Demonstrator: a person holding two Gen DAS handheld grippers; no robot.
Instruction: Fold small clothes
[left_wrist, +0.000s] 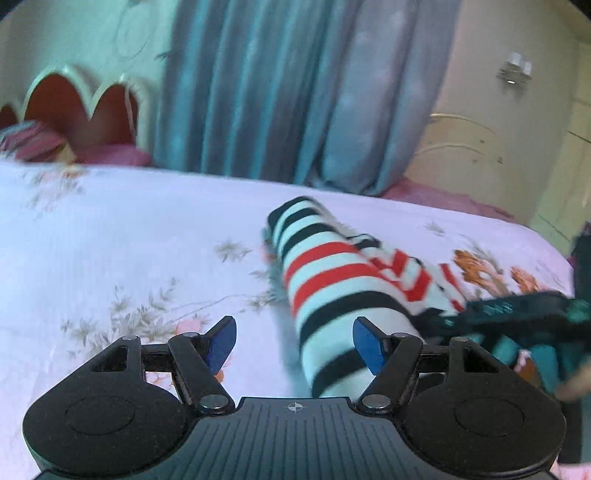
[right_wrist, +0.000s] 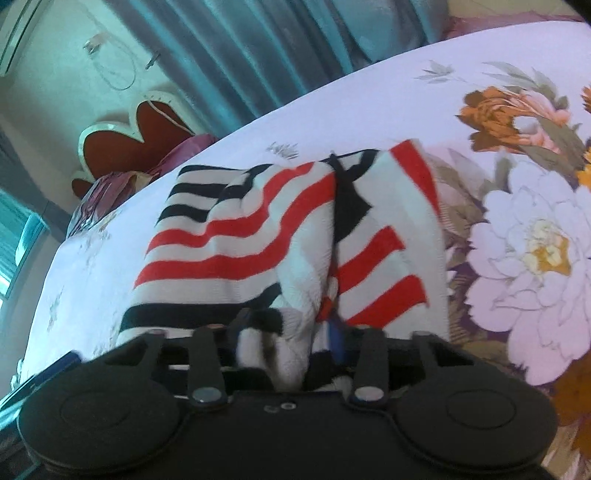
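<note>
A small garment with white, red and black stripes lies folded into a long bundle on the floral bed sheet. My left gripper hangs open just above its near end. Its blue pads stand wide apart, and the cloth runs past the right one without being pinched. In the right wrist view the same garment fills the middle, folded in two halves. My right gripper is shut on a bunch of its near edge, which fills the gap between the fingers. That gripper shows as a dark blur in the left wrist view.
The bed sheet carries large printed flowers to the right of the garment. A scalloped red headboard and a pink pillow lie at the far left. Blue curtains hang behind the bed, and a wall lamp is at the right.
</note>
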